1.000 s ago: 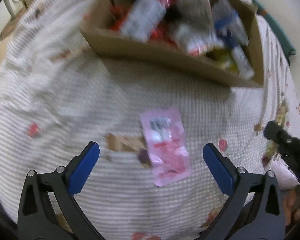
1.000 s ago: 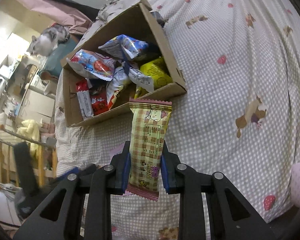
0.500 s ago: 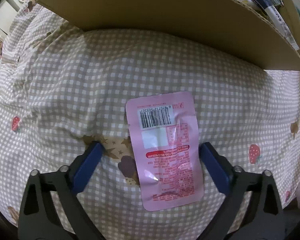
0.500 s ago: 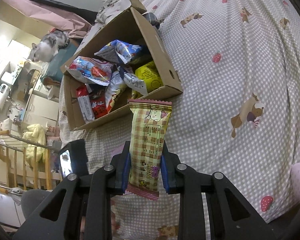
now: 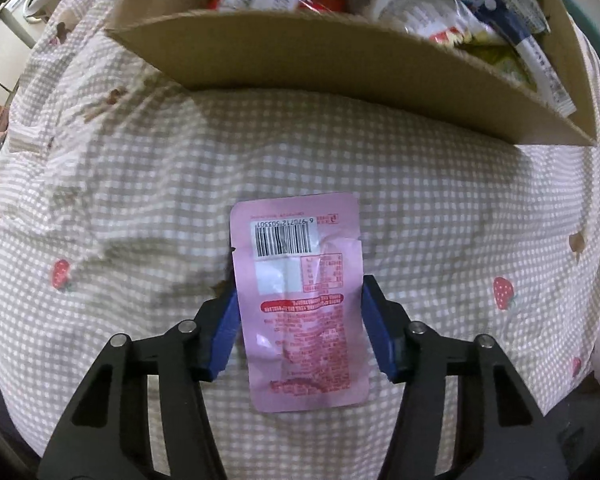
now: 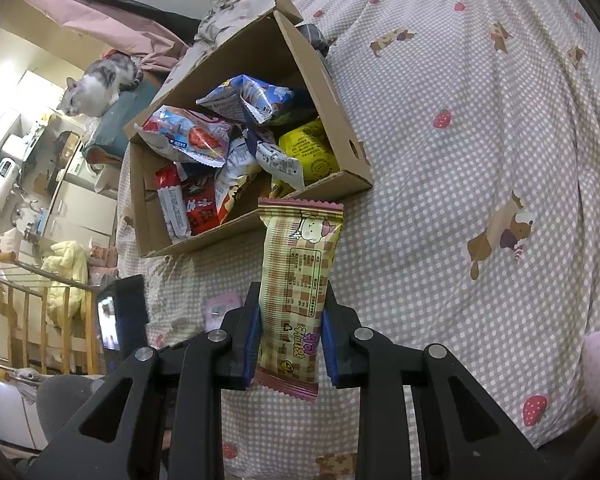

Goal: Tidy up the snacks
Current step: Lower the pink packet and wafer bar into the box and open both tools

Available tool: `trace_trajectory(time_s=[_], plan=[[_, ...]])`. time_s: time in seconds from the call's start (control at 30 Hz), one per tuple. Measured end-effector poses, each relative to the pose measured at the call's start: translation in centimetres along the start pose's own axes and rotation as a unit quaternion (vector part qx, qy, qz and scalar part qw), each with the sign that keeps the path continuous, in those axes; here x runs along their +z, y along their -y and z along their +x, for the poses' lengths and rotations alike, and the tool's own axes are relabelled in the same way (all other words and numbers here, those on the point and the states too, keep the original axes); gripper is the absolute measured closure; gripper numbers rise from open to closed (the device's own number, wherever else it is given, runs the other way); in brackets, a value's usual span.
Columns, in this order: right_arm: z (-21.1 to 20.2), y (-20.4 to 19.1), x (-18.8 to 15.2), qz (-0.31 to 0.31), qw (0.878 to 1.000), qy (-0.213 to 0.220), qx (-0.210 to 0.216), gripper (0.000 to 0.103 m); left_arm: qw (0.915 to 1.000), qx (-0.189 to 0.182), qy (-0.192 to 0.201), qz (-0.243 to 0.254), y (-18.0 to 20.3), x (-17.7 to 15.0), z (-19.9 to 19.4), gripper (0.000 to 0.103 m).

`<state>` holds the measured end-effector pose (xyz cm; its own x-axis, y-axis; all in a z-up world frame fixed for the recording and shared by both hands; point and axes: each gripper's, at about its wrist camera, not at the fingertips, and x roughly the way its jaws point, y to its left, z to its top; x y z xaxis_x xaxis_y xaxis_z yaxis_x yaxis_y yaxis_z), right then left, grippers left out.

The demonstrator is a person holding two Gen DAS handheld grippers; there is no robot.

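Note:
A flat pink snack pouch (image 5: 300,300) with a barcode sits between the blue pads of my left gripper (image 5: 298,312), which is shut on its two long edges just above the checked bedspread (image 5: 140,200). The pouch also shows small in the right wrist view (image 6: 222,310). My right gripper (image 6: 291,334) is shut on a beige checked snack bar (image 6: 300,280) and holds it upright above the bed, in front of the cardboard box (image 6: 336,92). The box (image 5: 340,60) is filled with several snack bags.
The bedspread (image 6: 480,140) stretches far to the right of the box. A grey and white cat (image 6: 96,84) lies beyond the box. The left gripper's body (image 6: 120,312) shows at the bed's left edge, with a wooden rack (image 6: 28,320) beside it.
My left gripper has closed its jaws onto the pink pouch, which lay between open fingers before. The right gripper still holds the snack bar and has risen slightly.

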<state>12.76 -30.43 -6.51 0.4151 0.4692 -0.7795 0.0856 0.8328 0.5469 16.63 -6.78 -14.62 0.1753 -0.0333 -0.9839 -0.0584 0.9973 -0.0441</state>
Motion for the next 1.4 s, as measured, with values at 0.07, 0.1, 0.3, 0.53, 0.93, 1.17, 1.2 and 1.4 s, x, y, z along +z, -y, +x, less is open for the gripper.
trace_trajectory(time_s=[0.07,0.1,0.3,0.53,0.93,1.17,1.2,1.4], plan=[[0.1,-0.2,0.0,-0.004,1.0,0.0,-0.003,0.076,1.0,-0.002,0.005,-0.002,-0.8,0.1,-0.7,0.05],[0.2,-0.3,0.0,-0.006,1.0,-0.001,-0.004,0.076,1.0,-0.002,0.007,-0.001,-1.1,0.2,-1.0,0.05],[0.4,-1.0,-0.3,-0.017,1.0,-0.001,-0.009,0.076,0.9991,0.007,0.038,0.014,-3.4,0.5,-3.9,0.05],[-0.6,-1.8,-0.2,-0.026,0.999,0.026,0.024,0.076,0.9962,0.008,0.083,0.025,-5.5,1.5,-9.0,0.05],[-5.1,-4.5,1.8,-0.069,0.98,0.131,0.134,0.076,0.9802,-0.024,0.195,0.021,-7.6,4.3,-16.5,0.05],[-5.0,-5.0,4.7,-0.086,0.977,0.149,0.126,0.076,0.9735,-0.023,0.225,0.037,-6.7,6.9,-17.6,0.05],[-4.8,-4.9,5.1,-0.086,0.977,0.15,0.122,0.076,0.9731,-0.024,0.226,0.039,-6.4,7.3,-17.6,0.05],[-3.4,-4.4,8.0,-0.083,0.98,0.148,0.106,0.076,0.9722,-0.031,0.228,0.045,-4.6,9.8,-16.9,0.05]])
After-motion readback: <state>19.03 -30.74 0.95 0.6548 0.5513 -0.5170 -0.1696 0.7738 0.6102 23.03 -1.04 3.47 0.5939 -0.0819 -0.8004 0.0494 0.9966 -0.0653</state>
